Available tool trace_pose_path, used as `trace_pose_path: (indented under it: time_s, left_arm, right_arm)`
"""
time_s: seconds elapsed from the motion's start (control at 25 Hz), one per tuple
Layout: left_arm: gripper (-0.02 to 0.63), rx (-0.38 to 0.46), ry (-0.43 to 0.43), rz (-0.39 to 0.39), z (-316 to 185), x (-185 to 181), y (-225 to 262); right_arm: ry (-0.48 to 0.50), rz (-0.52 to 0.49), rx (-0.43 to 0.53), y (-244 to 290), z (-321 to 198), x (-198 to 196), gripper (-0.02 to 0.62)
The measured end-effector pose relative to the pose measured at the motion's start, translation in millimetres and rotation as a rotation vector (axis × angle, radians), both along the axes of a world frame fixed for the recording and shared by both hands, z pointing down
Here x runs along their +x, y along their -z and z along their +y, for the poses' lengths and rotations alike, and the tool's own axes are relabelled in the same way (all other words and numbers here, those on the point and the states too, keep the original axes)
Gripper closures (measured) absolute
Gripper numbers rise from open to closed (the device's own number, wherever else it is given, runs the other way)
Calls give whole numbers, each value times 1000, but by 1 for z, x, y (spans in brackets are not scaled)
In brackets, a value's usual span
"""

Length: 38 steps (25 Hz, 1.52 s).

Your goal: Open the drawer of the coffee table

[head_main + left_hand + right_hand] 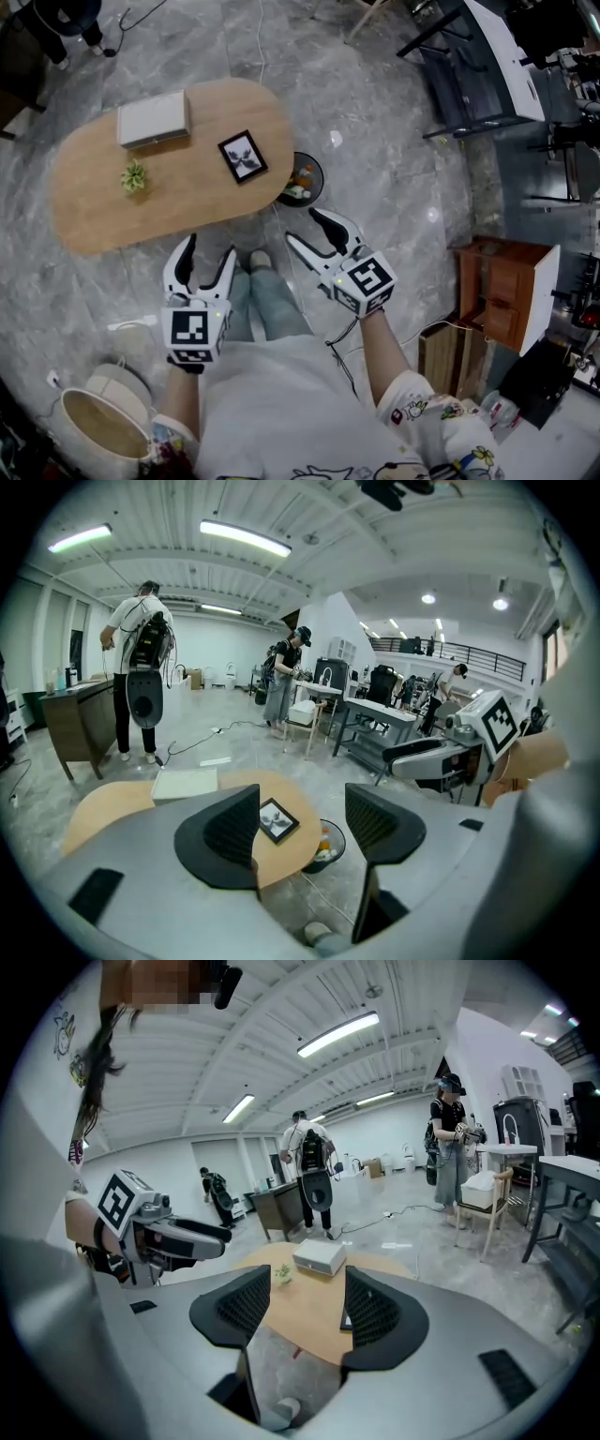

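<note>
Two grippers, one table. Left gripper (208, 251): jaws spread, nothing between them; through the gap its own view shows only the table top and floor. Right gripper (305, 228): jaws likewise spread and empty, table top framed in the gap. Each carries one cube with square black-and-white markers; I can read no lettering on them. The table (94, 211) is oval with a wooden top and lies far of both grippers, untouched. The left gripper hangs just near of its near edge; the right gripper is off its right end, close to it but apart. I cannot make out the drawer in any view. On the top I count three things: one white box (153, 118) at the far side, one small green plant (134, 176) near the middle, and one black picture frame (243, 156) towards the right end. One dark bin (302, 180) stands on the floor, tucked against the table's right end. One basket (98, 422) sits near left, one wooden cabinet (497, 291) at right.
</note>
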<state>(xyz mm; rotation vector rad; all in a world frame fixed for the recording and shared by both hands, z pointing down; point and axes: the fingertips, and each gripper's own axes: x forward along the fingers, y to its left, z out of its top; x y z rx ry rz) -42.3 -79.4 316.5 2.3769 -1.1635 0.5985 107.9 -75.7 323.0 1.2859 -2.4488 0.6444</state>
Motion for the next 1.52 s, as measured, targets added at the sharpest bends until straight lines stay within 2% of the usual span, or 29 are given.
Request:
trace_pose_path:
  time_s: [0.56,0.84,1.08,1.32,1.52]
  left_arm:
    - [344,-122,-11,-38,18,27,-96]
    - [344,-185,-37,-47,20,51,-155]
    - [344,-194,-57,-57,22,72,-194]
    - [344,-236,-65,-52,31,80,-234]
    - [344,-257,-89,-55,36,85,-265]
  right_arm:
    - [36,-69,-115,-126,-7,26,354]
    - [73,-41,-163,-202,-11,30,354]
    - [85,-1,-199,-258,-12,40,354]
    - [72,11,-229,-301,-7,52,354]
    - [120,22,-245,-336,-6,44,354]
